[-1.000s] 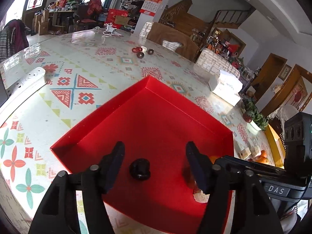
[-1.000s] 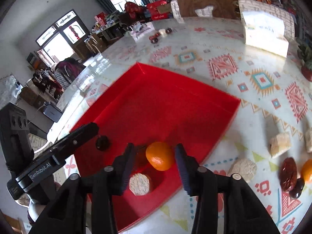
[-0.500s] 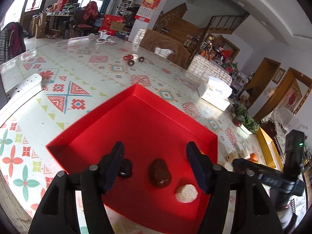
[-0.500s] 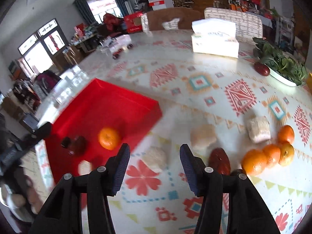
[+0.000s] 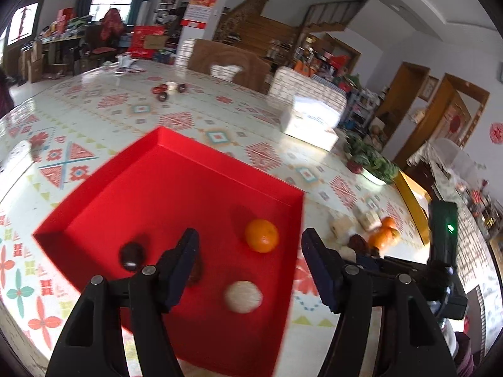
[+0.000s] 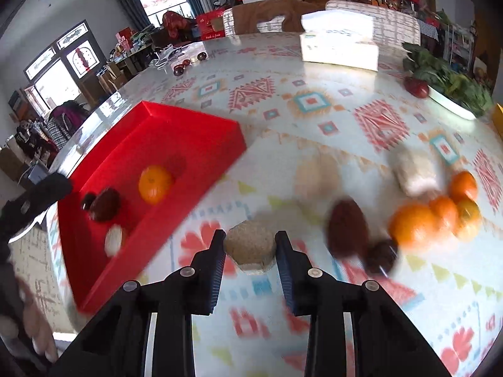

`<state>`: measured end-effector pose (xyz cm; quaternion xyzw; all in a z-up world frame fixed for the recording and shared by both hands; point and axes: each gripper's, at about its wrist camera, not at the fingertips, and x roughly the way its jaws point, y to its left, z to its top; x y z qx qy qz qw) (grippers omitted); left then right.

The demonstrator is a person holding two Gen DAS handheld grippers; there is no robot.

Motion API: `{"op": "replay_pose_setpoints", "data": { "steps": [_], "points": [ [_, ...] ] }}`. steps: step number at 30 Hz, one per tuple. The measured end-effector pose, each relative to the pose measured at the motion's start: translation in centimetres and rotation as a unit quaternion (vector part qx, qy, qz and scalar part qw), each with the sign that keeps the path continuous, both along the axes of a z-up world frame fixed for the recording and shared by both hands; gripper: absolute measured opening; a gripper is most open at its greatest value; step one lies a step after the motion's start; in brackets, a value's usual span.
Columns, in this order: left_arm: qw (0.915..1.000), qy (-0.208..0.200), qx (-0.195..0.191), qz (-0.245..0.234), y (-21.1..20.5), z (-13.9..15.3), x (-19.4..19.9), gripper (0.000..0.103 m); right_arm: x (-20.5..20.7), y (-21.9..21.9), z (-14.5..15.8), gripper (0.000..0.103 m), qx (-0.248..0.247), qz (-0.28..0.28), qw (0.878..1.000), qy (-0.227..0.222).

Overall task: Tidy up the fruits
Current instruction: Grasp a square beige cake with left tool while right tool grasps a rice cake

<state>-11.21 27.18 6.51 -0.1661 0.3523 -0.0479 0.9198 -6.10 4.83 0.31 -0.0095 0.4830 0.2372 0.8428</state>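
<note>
Black right gripper (image 6: 250,248) has just closed, its jaws pinching a pale round grainy cake (image 6: 250,246); black left gripper (image 5: 250,267) hangs spread, empty, above the red tray (image 5: 151,188).

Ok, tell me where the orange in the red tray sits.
Left wrist view: the orange lies in the red tray by its right wall, behind the pale round cake.

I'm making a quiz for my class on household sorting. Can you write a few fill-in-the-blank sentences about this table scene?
1. The orange inside the tray lies on a floor coloured ____.
2. The right gripper has its jaws closed on a pale ____ cake.
3. The left gripper holds ____ between its jaws.
4. The rice cake in the jaws is ____ the tray.

Missing words: red; rice; nothing; outside
</note>
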Motion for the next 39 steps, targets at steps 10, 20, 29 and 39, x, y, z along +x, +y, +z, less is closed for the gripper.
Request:
{"op": "replay_pose_setpoints", "data": {
  "steps": [10, 20, 29, 39],
  "points": [
    [0.995, 0.028, 0.002, -0.095, -8.0, -1.0, 3.0, 0.067, -4.9, -10.4, 0.1, 0.035, -0.007, -0.053, 0.999, 0.004],
    [0.9897, 0.065, 0.04, -0.121, -14.7, -3.1, 10.4, 0.067, -4.1, -14.7, 0.2, 0.036, 0.037, -0.092, 0.995, 0.004],
    [0.9824, 0.09, 0.086, -0.139, -16.5, -5.7, 12.8, 0.036, -4.2, -15.1, 0.1, 0.035, 0.057, -0.083, 0.995, 0.006],
    [0.9898, 0.062, 0.029, -0.125, -13.9, -3.6, 9.1, 0.036, -4.4, -15.1, 0.9, 0.035, 0.087, -0.087, 0.992, 0.013]
  ]
}}
